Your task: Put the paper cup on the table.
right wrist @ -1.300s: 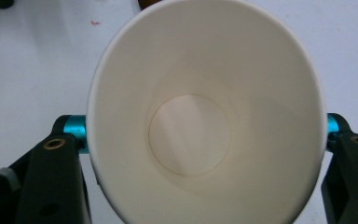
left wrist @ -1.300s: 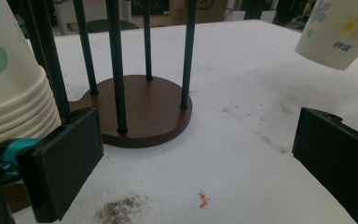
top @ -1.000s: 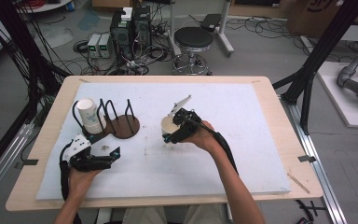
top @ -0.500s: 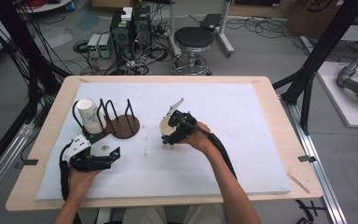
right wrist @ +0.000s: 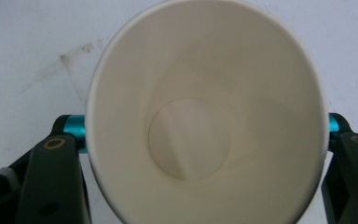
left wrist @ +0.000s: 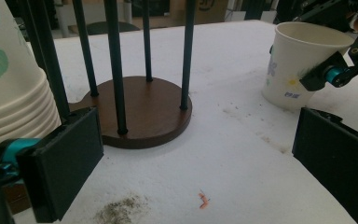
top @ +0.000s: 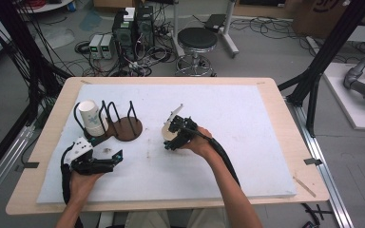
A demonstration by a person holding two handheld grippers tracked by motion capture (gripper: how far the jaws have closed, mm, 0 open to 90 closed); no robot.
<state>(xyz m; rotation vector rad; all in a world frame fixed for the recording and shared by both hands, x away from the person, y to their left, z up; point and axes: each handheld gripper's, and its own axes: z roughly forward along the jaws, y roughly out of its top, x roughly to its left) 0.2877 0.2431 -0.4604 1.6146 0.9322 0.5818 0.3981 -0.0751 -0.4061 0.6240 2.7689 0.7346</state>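
Matt white paper cup (right wrist: 200, 126), smooth inside; dark brown wooden rack base (left wrist: 147, 112) with thin black metal rods (left wrist: 114, 65); white table cover (top: 228, 109), matt and faintly soiled.

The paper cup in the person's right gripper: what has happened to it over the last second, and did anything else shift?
The right gripper, shut on the paper cup, has carried it down and a little toward the person; in the left gripper view the cup now stands upright at the white mat. The left gripper, open, the cup stack and the wooden rack stayed put.
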